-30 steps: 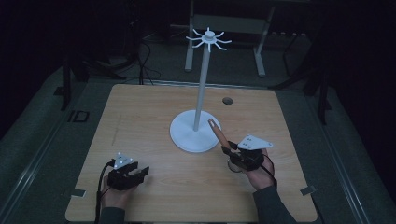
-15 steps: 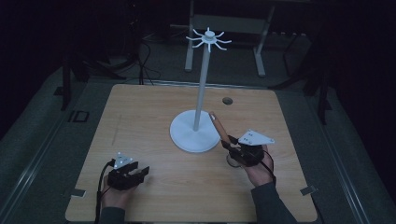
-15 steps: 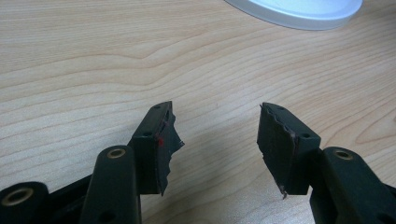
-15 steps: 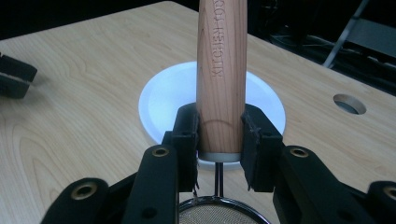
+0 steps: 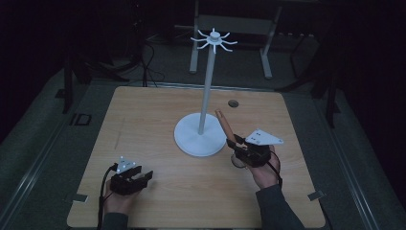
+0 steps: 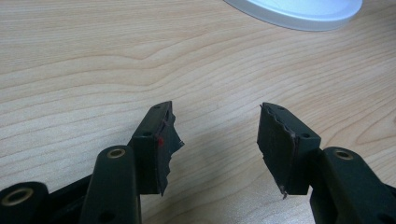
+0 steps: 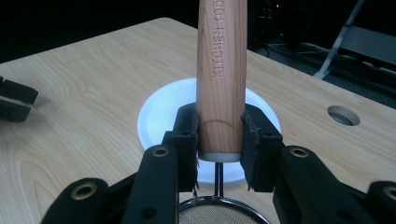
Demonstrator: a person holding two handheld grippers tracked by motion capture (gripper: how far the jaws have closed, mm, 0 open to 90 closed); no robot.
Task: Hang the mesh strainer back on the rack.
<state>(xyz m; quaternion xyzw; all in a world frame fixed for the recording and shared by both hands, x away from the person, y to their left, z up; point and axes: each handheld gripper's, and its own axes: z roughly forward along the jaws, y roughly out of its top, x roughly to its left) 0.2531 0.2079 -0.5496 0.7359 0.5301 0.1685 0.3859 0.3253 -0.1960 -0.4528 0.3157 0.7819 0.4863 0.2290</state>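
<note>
**Right gripper clamps a wooden-handled strainer beside the white stand**

On the wooden table (image 5: 158, 120) a white stand (image 5: 200, 139) rises from a round base at the middle, its thin pole topped by a ring of short hooks. The right gripper (image 5: 239, 149) sits just right of the base, at the table's near right, held in the person's right hand (image 5: 265, 167). Its jaws are pressed against both sides of a wooden handle (image 7: 221, 70) stamped with lettering; the handle points up and away, tilted toward the pole. In the right gripper view a metal ferrule, a wire and the rim of a mesh strainer (image 7: 219, 212) show below the jaws.

The left gripper (image 5: 139, 178) rests at the near left, well apart from the stand. Its jaws are spread with nothing between them, bare wood showing through the gap.
</note>
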